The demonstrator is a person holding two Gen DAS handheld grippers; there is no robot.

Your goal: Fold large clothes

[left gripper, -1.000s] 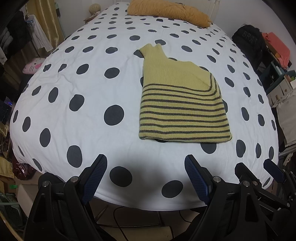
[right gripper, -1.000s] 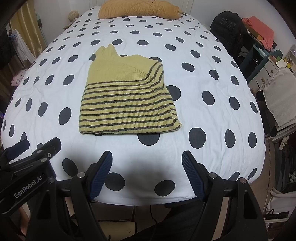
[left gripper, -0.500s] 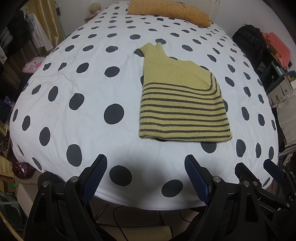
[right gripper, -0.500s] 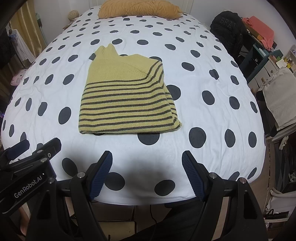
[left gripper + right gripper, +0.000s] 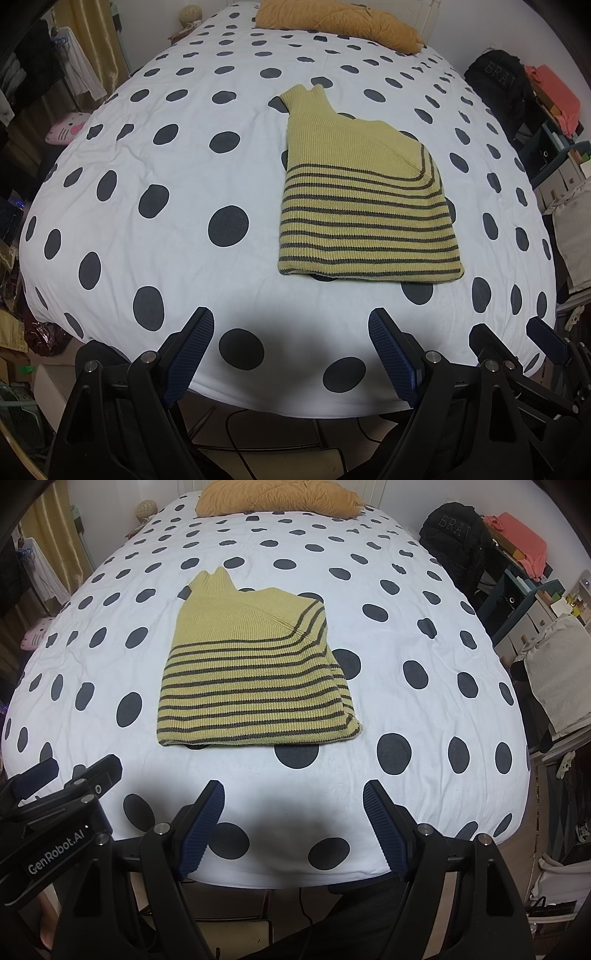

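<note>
**A:** Starting closest in, how do the tongs stand?

**B:** Both are held at the near edge of the bed (image 5: 110,184), side by side. The left gripper (image 5: 291,354) has its jaws wide apart with nothing between them, and so does the right gripper (image 5: 293,827). The ribbed blue pads (image 5: 201,829) hang over the polka-dot sheet without touching any cloth.

**A:** And where's the sweater from there?

**B:** Ahead of both, flat on the sheet and well apart from the fingertips. The sweater (image 5: 364,206) lies forward and to the right in the left view; in the right view the same sweater (image 5: 255,679) sits forward and slightly left. So it lies roughly between the two, and I'd judge the right gripper a little nearer.

**A:** Its long axis?

**B:** Running away from the tongs: folded hem edge nearest, collar pointing toward the far end. It's already folded into a compact block, so the job looks close to done.

**A:** Material?

**B:** A ribbed yellow knit with dark stripes across the lower part, plain at the top. It looks thick and soft, and likely to slump if lifted by one corner.

**A:** Beyond it?

**B:** An orange pillow (image 5: 277,498) at the head of the bed.
</note>
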